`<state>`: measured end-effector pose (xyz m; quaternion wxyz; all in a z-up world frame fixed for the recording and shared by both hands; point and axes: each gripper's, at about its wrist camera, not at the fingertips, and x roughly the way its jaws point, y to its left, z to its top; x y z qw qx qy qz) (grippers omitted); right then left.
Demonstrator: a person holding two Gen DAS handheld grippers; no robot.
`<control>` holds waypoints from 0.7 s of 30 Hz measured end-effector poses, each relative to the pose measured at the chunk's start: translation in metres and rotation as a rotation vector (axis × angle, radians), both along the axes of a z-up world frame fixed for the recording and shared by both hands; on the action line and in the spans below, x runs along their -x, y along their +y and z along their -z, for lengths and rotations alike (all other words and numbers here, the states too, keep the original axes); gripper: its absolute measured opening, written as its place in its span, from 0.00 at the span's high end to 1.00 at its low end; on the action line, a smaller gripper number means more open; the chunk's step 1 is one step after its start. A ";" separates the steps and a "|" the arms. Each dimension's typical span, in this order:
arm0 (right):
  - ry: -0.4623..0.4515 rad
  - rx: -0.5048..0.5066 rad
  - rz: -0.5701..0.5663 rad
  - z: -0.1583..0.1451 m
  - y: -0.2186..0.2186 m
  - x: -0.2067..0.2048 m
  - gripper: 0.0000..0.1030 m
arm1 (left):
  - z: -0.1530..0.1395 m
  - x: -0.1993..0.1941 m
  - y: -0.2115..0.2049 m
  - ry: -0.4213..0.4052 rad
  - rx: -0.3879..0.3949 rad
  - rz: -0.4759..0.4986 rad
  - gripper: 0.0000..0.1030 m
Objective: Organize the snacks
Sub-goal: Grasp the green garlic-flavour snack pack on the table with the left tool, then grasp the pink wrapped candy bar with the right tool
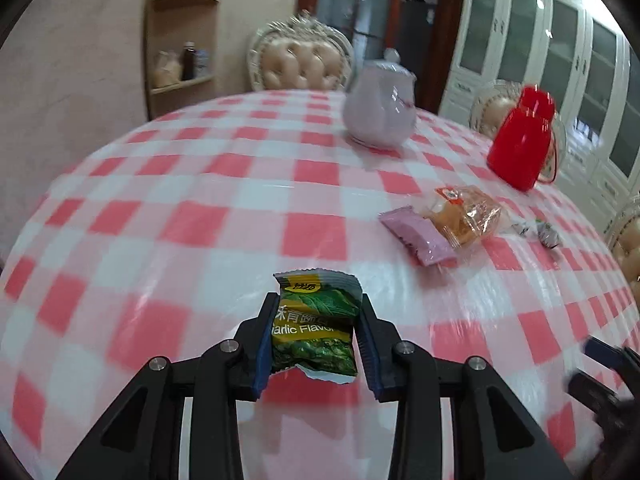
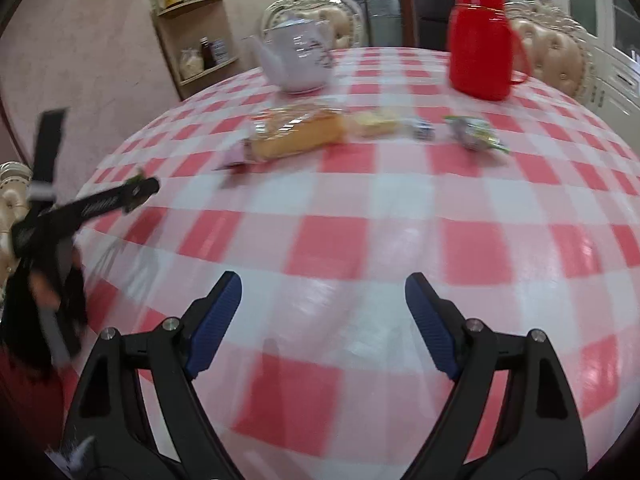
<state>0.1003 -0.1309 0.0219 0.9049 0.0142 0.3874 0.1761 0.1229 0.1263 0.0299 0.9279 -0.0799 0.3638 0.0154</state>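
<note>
Checked tablecloth (image 1: 200, 200), "Garlic Flavor" packet (image 1: 316, 328)

Soft, even indoor light fills both views. White glare streaks the glossy checked tabletop (image 1: 240, 184), strongest near the tongs. Motion blur smears the far teapot (image 1: 378, 106), red flask (image 2: 480, 38) and the snacks. Fisheye distortion bulges the tabletop, with dark vignetted corners.

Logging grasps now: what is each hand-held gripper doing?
Left hand-held gripper: closed on the green snack packet.
Right hand-held gripper: open, holding nothing.
</note>
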 end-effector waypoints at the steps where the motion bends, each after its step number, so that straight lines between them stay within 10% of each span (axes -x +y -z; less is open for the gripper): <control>1: -0.007 -0.005 -0.026 -0.002 0.013 -0.006 0.17 | -0.001 0.007 0.004 -0.004 0.015 -0.006 0.63; 10: -0.067 0.009 -0.083 -0.013 0.119 -0.087 0.21 | 0.006 0.016 0.012 0.004 0.057 0.024 0.63; 21: 0.057 0.140 -0.077 0.018 0.137 -0.149 0.47 | 0.004 0.011 0.029 0.014 0.138 -0.015 0.63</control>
